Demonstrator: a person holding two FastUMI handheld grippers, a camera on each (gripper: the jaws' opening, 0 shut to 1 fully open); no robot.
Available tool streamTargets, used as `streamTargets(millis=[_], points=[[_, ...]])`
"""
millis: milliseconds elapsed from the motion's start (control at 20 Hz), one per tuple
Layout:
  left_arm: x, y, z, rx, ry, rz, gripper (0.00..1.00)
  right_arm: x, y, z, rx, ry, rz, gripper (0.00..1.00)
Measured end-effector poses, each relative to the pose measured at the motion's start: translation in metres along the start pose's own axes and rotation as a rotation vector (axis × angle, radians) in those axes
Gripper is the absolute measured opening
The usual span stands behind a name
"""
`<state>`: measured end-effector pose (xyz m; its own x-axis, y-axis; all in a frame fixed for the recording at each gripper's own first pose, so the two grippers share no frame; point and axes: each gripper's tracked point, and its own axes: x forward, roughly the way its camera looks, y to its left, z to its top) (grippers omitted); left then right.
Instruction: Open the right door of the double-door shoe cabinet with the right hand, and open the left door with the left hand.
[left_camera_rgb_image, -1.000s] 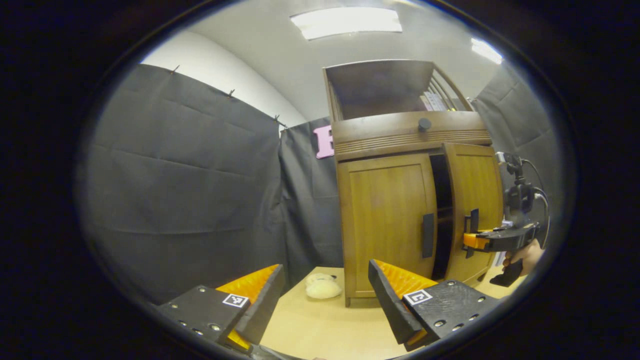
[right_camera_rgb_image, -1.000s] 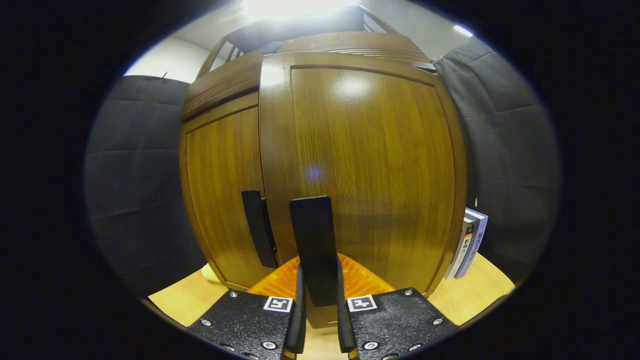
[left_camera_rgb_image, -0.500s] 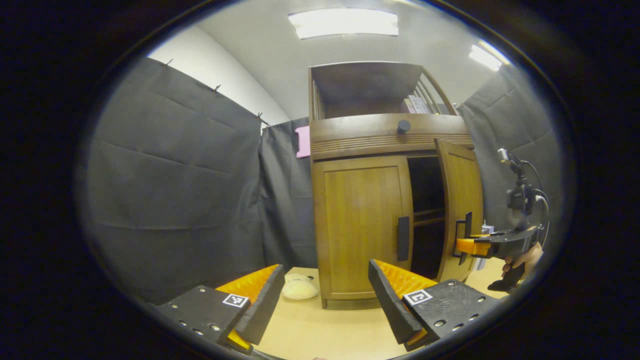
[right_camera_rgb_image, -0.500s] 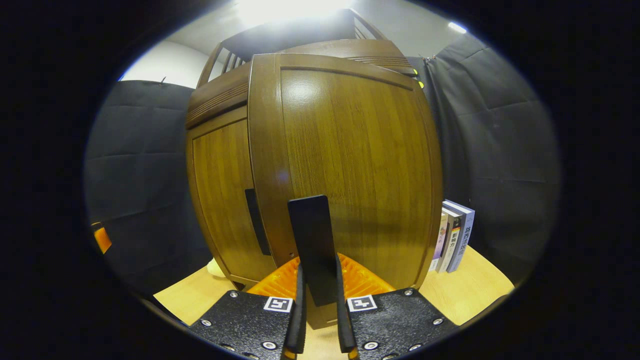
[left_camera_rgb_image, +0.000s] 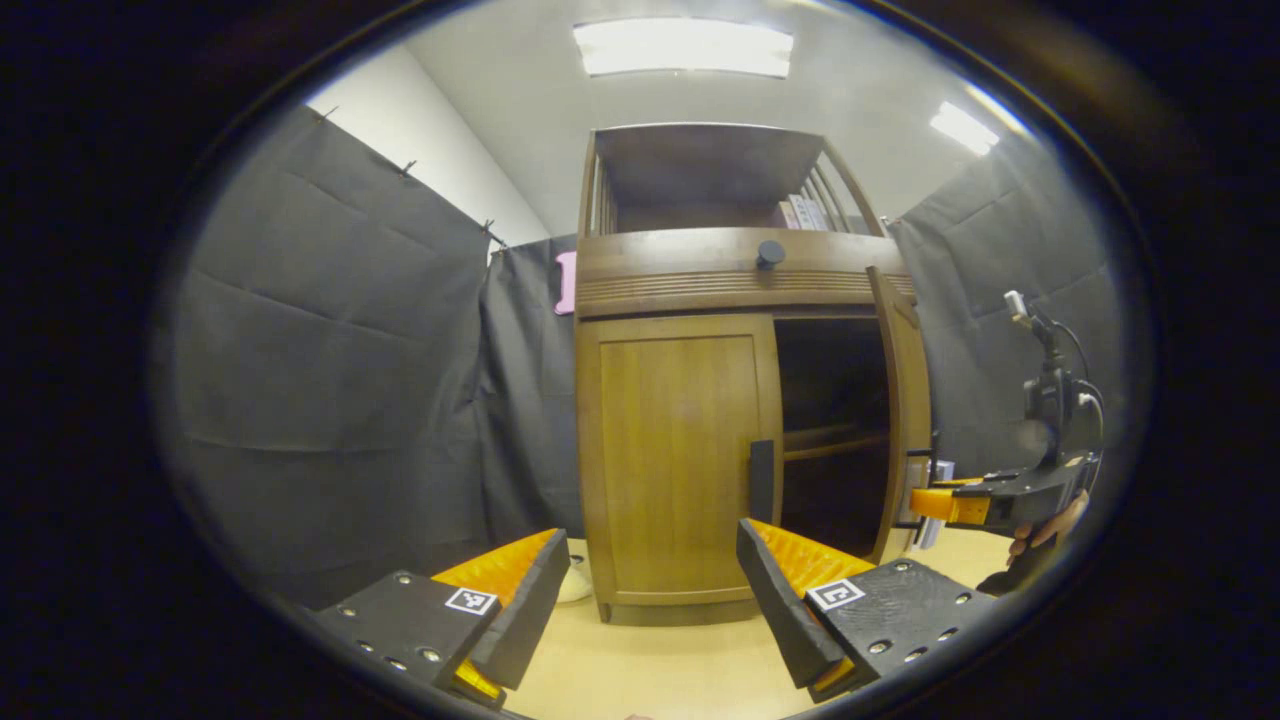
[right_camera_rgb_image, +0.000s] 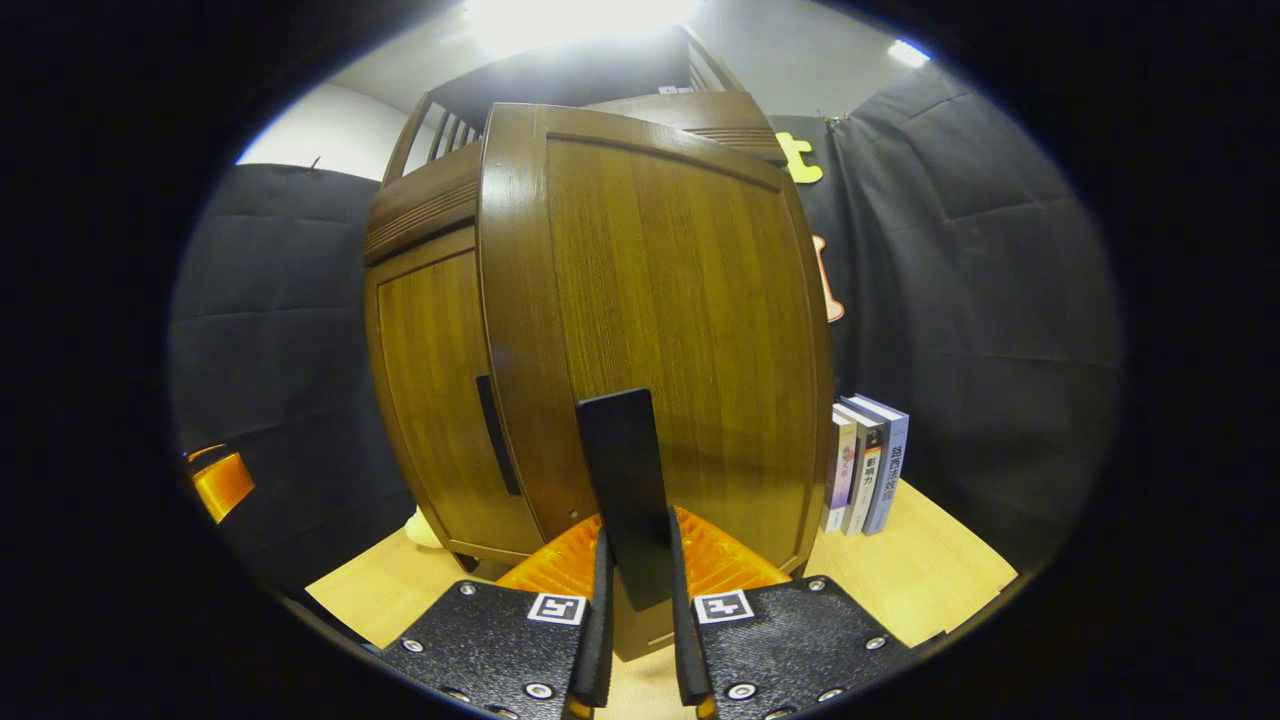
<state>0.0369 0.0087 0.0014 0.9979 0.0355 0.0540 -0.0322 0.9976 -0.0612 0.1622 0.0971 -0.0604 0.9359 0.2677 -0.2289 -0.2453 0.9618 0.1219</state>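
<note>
Right gripper (right_camera_rgb_image: 634, 640) clamps right door handle (right_camera_rgb_image: 622, 490); books (right_camera_rgb_image: 866, 462) beside cabinet (left_camera_rgb_image: 680, 450); left gripper (left_camera_rgb_image: 645, 610) spread

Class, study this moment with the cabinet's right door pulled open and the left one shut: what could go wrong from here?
1. The right door is swinging toward the books standing beside the cabinet; opened further, it might knock them.
2. The right gripper pinches only the thin right handle; it may slip.
3. The open left gripper is far from the left handle.
</note>
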Motion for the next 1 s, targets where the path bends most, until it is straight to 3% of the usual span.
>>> streamTargets(millis=[550, 700, 1000], points=[[0.009, -0.021, 0.003, -0.001, -0.011, -0.099, 1.0, -0.015, -0.02, 0.002, -0.007, -0.005, -0.077, 0.24], [0.009, -0.028, 0.001, 0.002, -0.001, -0.125, 0.96, -0.023, -0.038, 0.001, -0.042, -0.011, -0.115, 0.24], [0.015, -0.042, 0.0, 0.005, 0.003, -0.169, 1.0, -0.044, -0.083, 0.015, -0.02, -0.041, -0.221, 0.24]])
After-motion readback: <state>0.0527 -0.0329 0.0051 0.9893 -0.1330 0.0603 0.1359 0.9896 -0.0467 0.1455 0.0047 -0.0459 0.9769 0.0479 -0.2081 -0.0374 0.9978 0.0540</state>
